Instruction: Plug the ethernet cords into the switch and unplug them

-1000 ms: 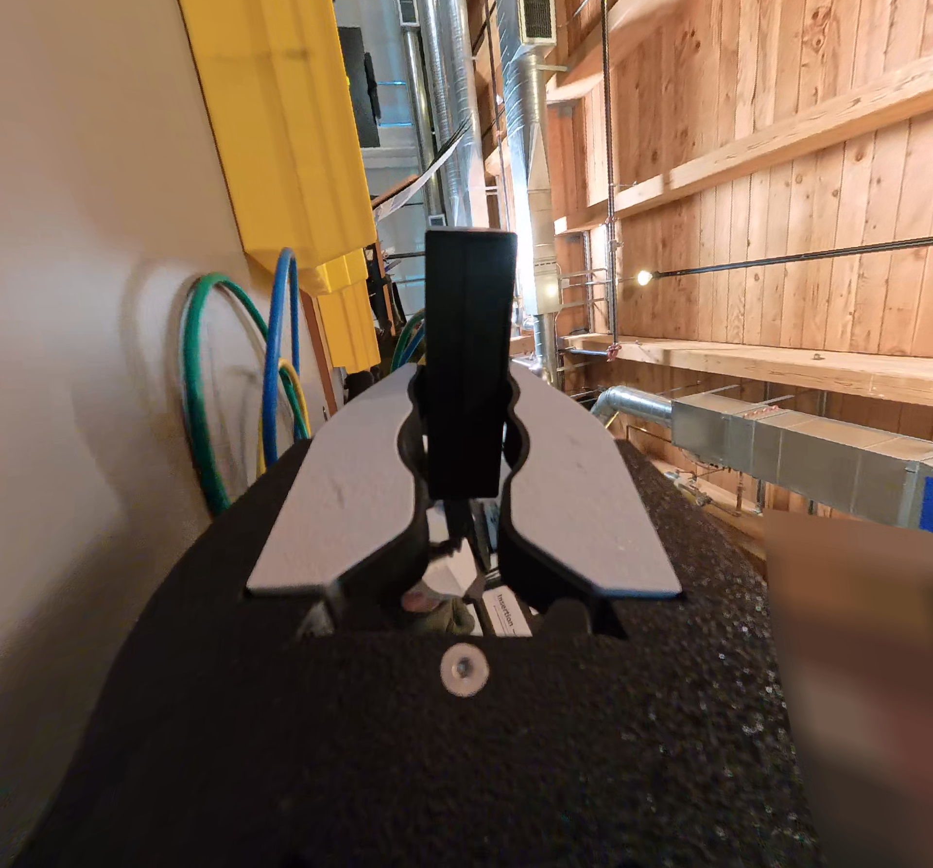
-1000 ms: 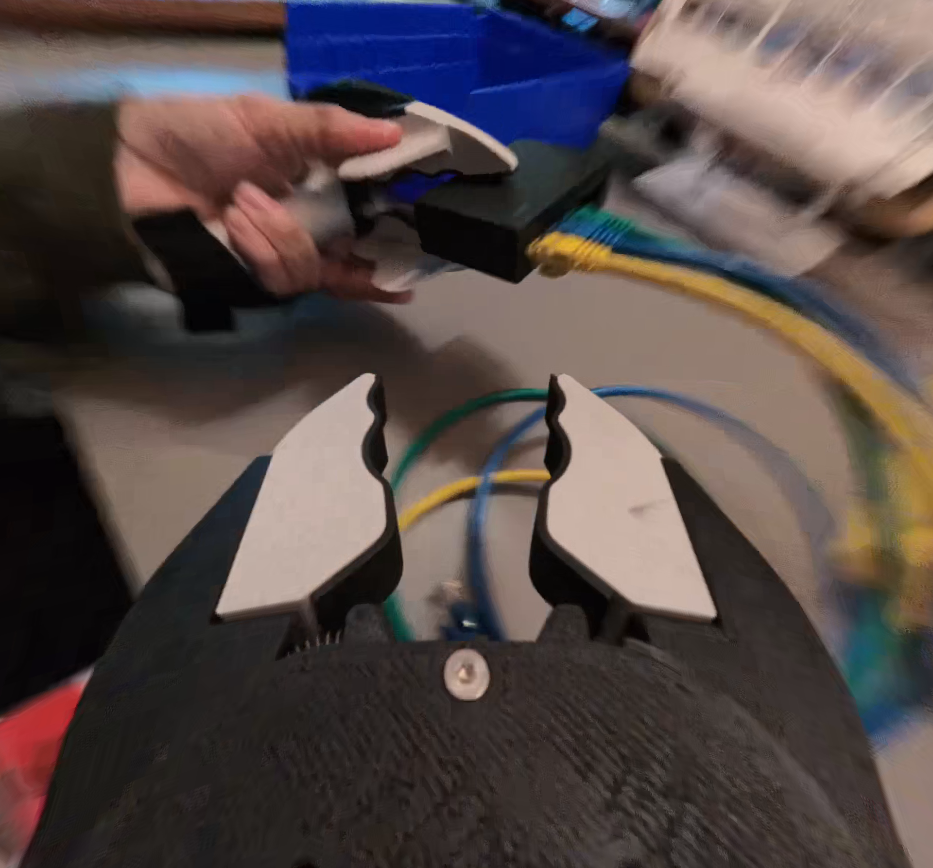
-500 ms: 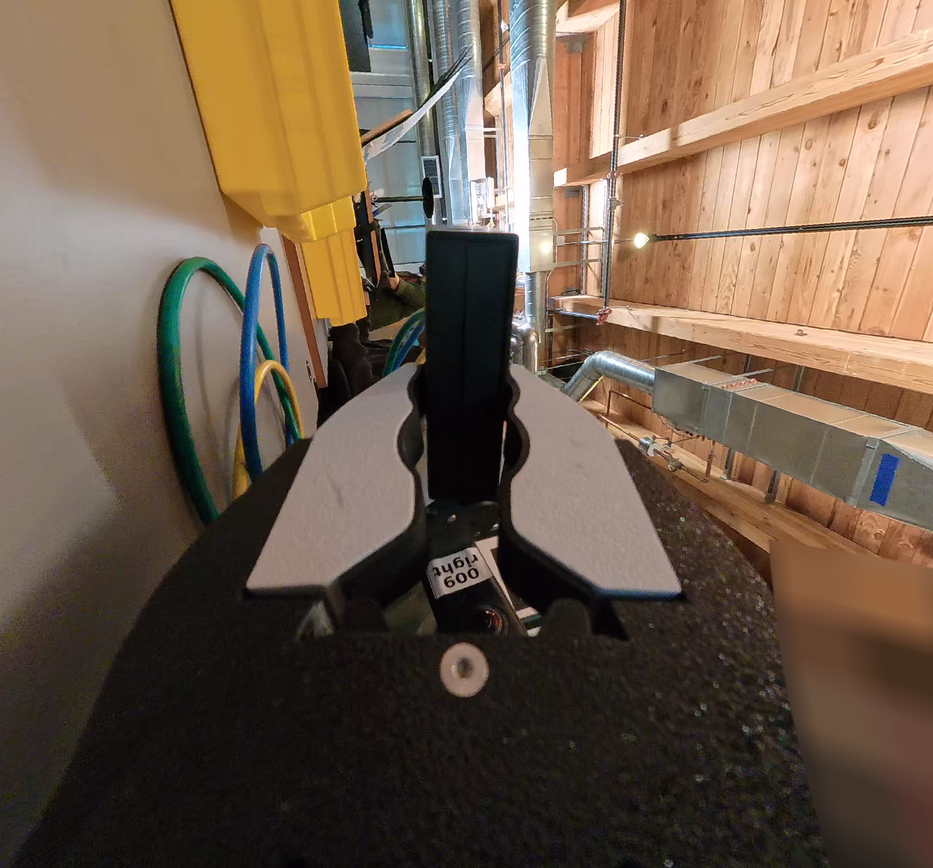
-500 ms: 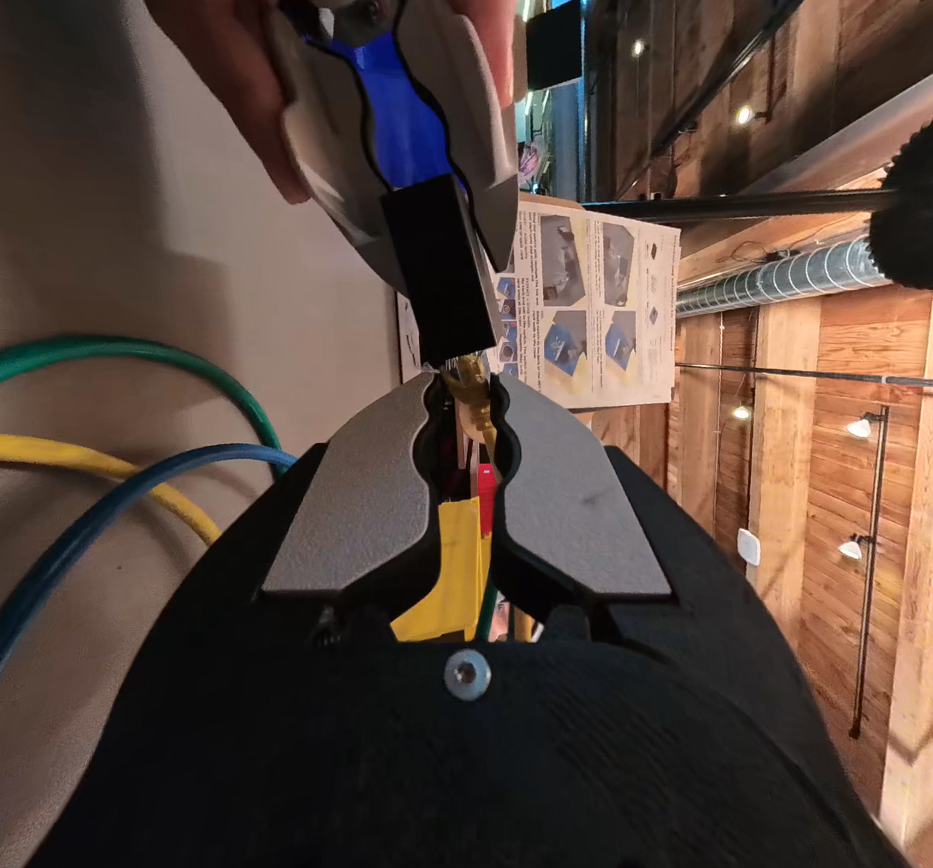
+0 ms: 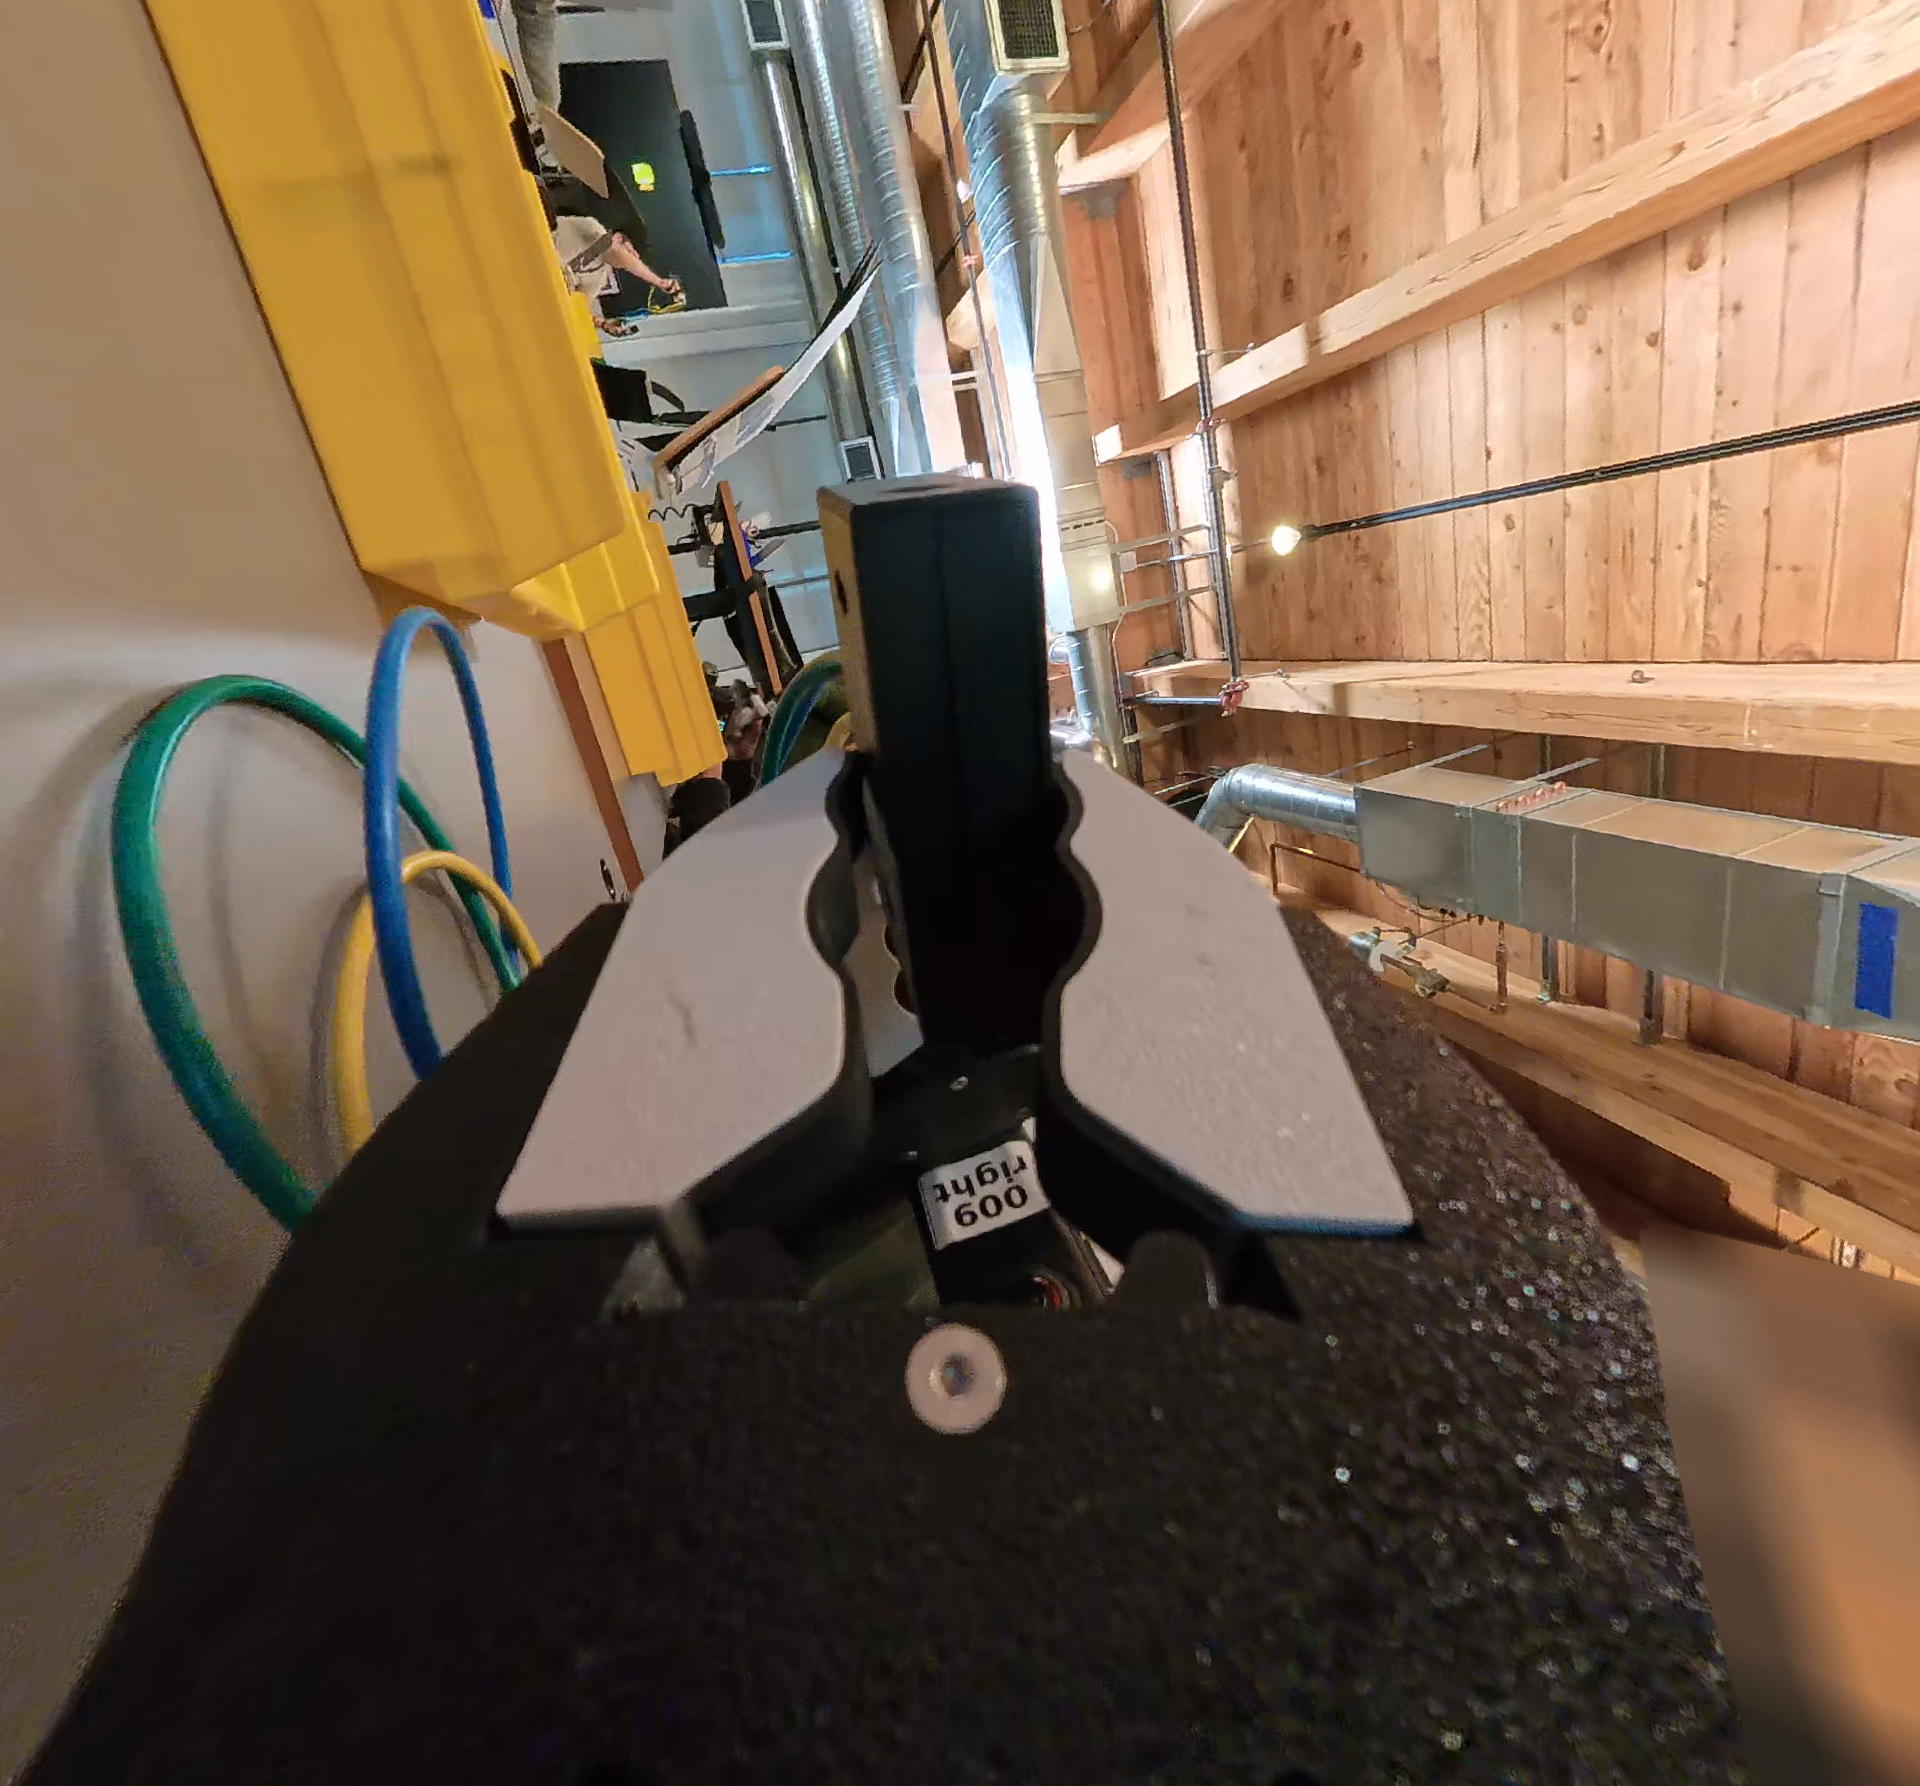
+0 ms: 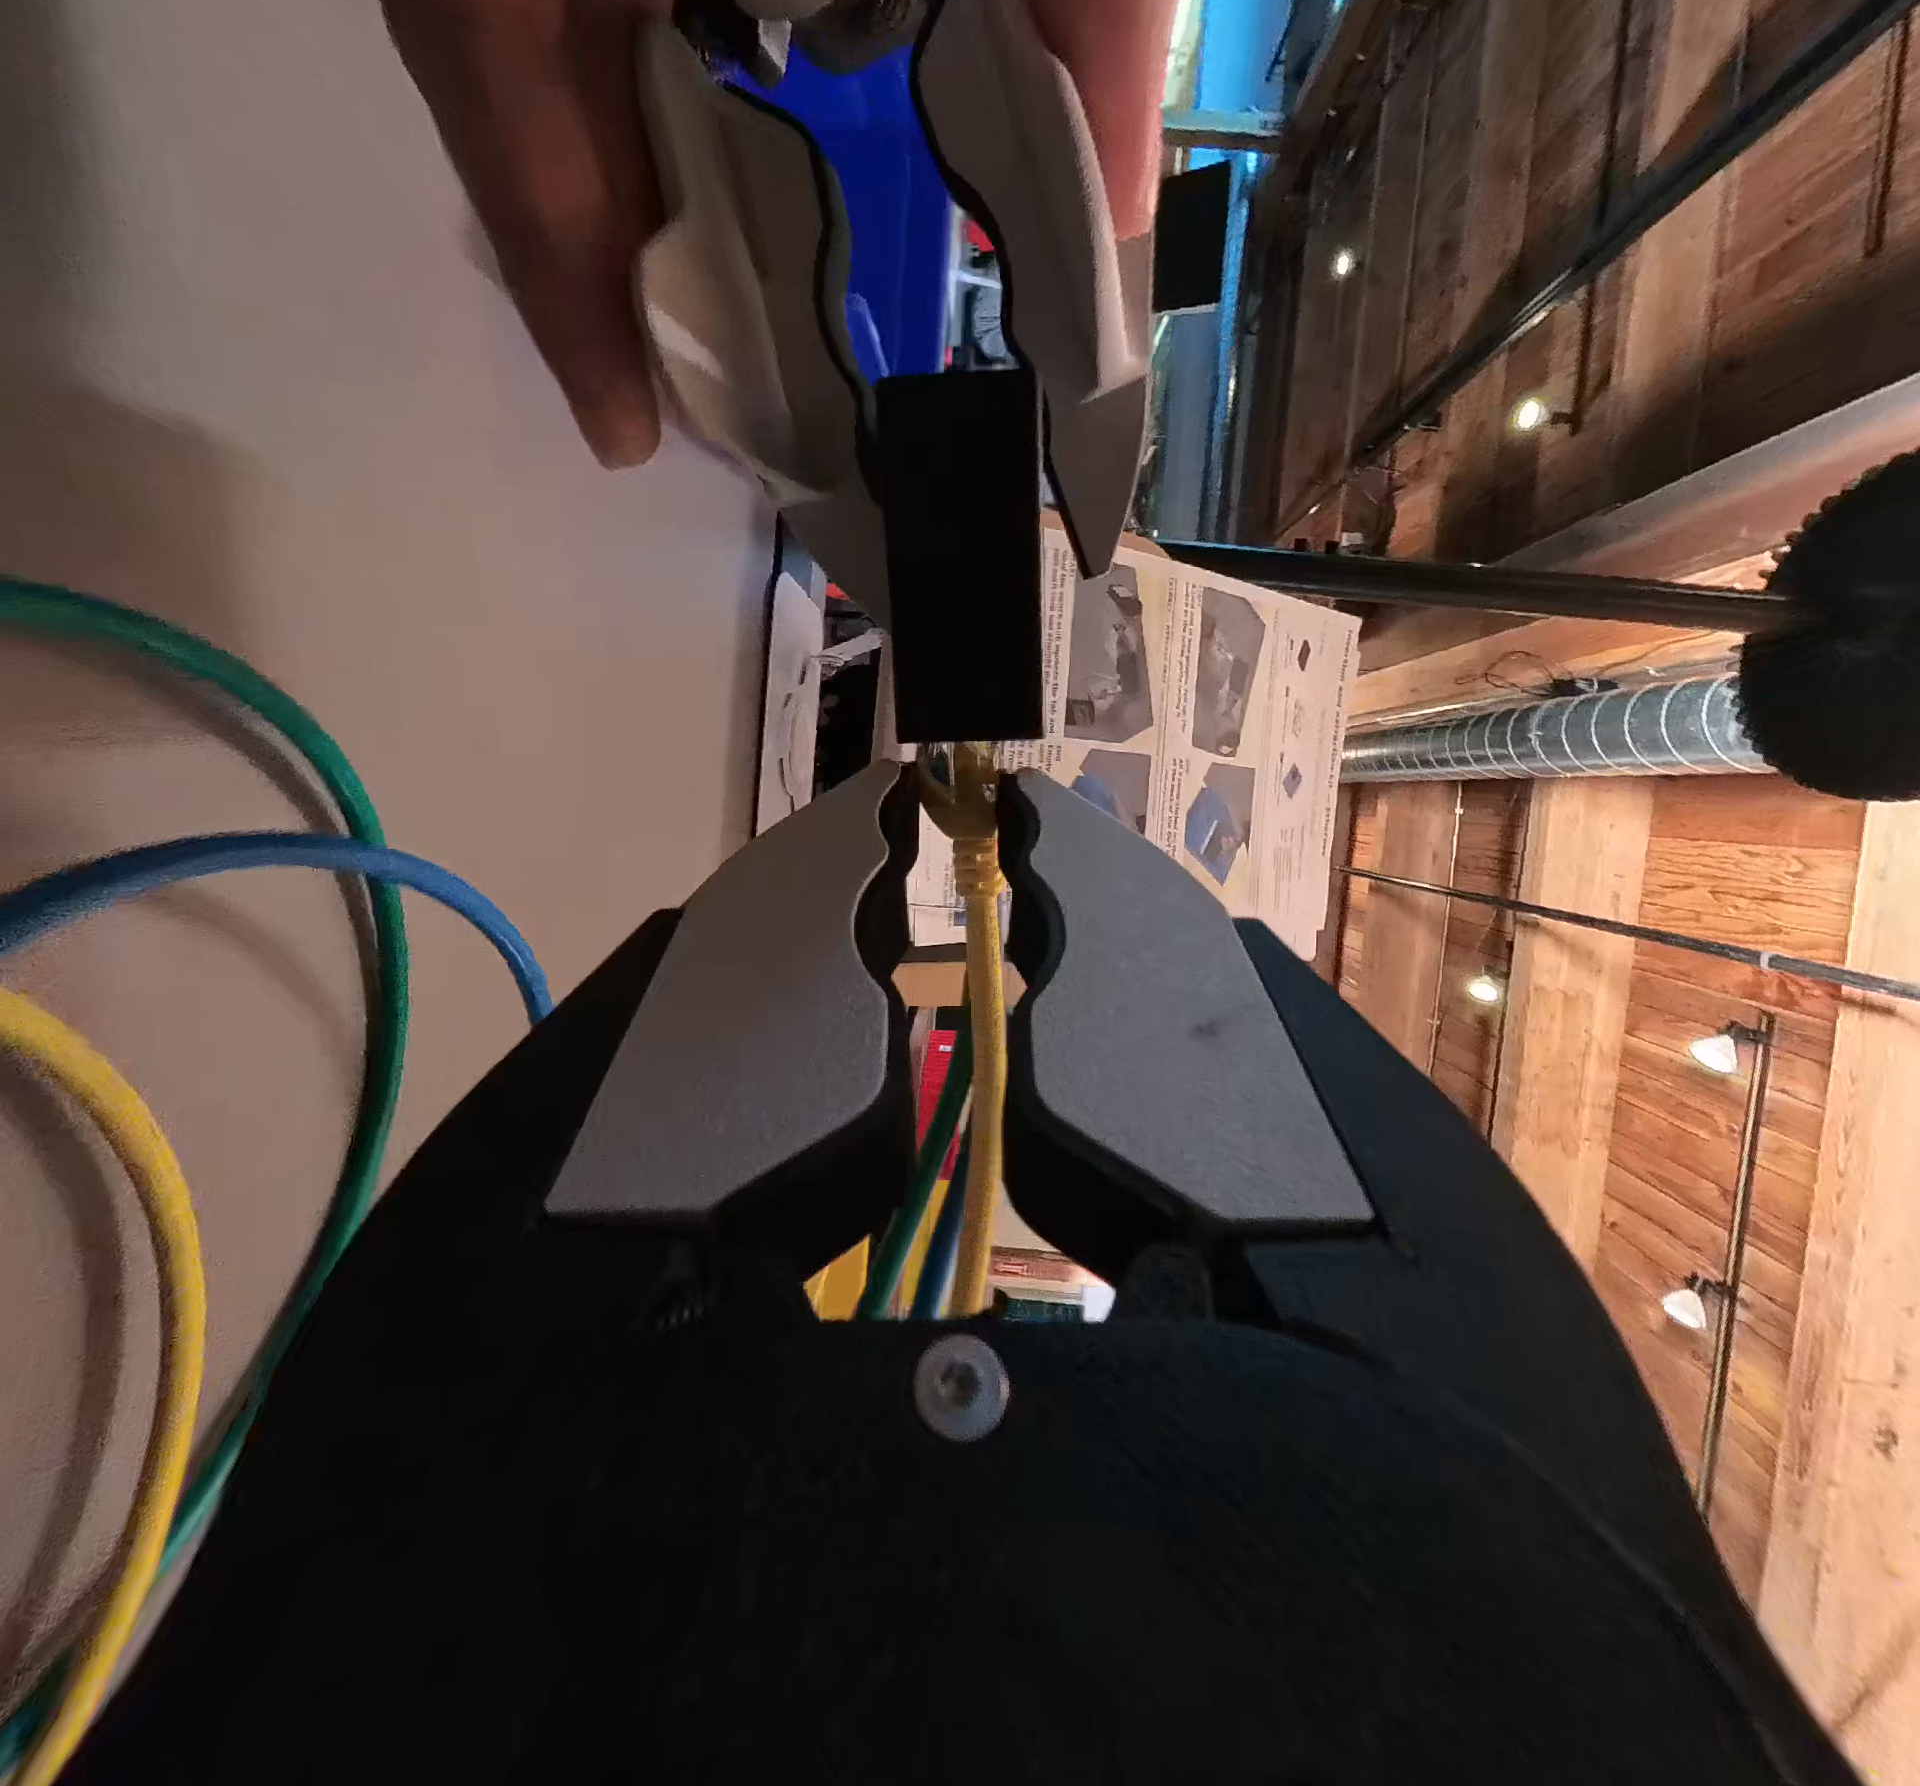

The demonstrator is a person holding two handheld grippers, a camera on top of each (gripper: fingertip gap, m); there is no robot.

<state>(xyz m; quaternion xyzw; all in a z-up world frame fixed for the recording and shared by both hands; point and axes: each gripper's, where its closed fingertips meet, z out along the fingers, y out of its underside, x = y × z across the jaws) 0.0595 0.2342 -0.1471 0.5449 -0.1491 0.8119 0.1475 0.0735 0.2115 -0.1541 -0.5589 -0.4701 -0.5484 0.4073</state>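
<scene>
Your left tongs (image 5: 951,863) clamp the switch (image 5: 951,760), a small black box, light and rigid, held off the bench (image 5: 125,448). Green (image 5: 156,905), blue (image 5: 390,832) and yellow cords (image 5: 358,988) loop at nine o'clock. Yellow bins (image 5: 395,282) at eleven hide their contents. Your right tongs (image 6: 956,791) close narrowly on the yellow cord's plug (image 6: 961,791) at the switch's lower face. Grip the stiff plug boot, not the limp cable; its latch tab is probably fragile.

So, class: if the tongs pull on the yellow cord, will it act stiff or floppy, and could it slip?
Probably floppy: the yellow cord lies in loose loops. Near its plug it looks stiffer, where the right tongs pinch a ribbed sleeve. That ribbing likely resists slipping, but the smooth jacket farther along might slide.
</scene>
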